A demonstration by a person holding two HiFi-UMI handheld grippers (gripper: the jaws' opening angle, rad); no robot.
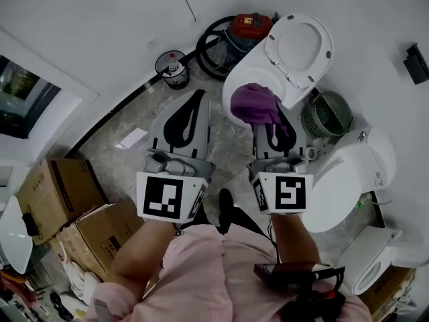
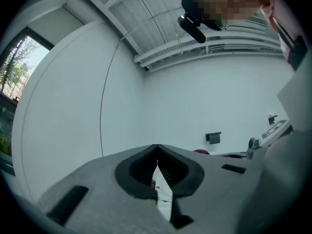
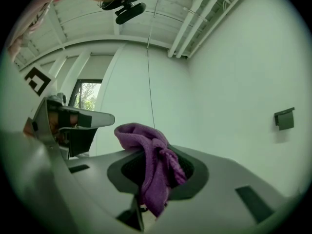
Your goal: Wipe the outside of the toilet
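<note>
A white toilet with its lid raised stands ahead of me in the head view. My right gripper is shut on a purple cloth, which hangs bunched over the toilet's near rim. In the right gripper view the cloth droops from between the jaws of the right gripper. My left gripper hovers over the floor to the left of the toilet, shut with nothing in it. Its tips meet in the left gripper view. Both gripper views point up at walls and ceiling.
Two more white toilets sit at the right. A round fan lies between them and the open toilet. A red vacuum with hose and a small bin stand at the back wall. Cardboard boxes are at the left.
</note>
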